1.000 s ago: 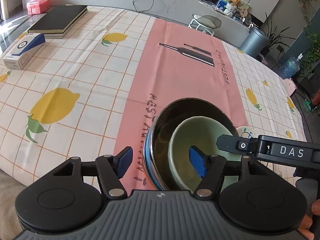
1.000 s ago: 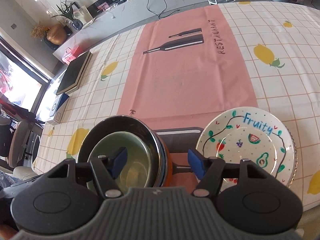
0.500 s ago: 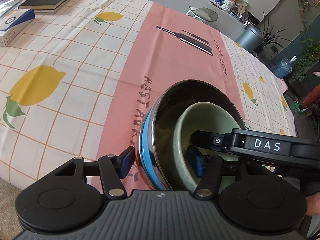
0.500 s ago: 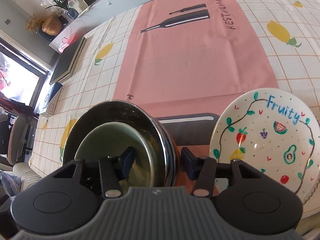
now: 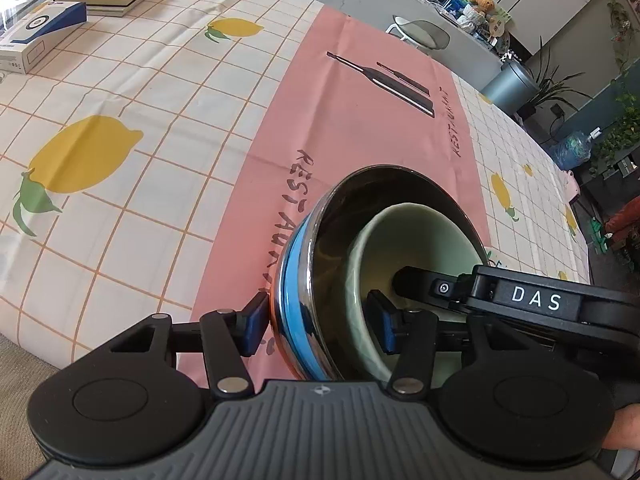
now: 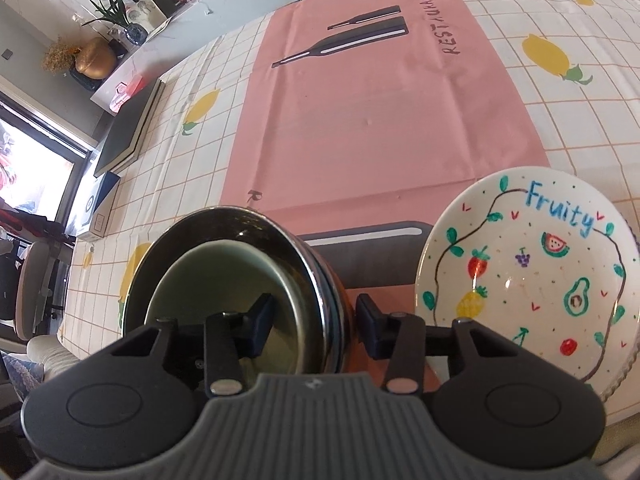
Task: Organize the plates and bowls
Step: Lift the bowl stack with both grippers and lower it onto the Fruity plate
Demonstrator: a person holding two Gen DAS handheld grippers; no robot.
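- Steel bowl: near rim hidden behind left gripper body; base not visible.
- Green bowl: near portion hidden behind right gripper; contact of the inner pad with it cannot be told.
- Fruity plate: lower right rim cut off by gripper body.
- Hand: sliver only, at the frame's right edge.
- White box: print too small to read.

- "DAS" in white letters on the black right gripper, reaching into the bowls.
- "RESTAURANT" in dark letters on the pink table runner, printed twice along it.
- "Fruity" in blue handwriting on the white plate, among drawn fruits.
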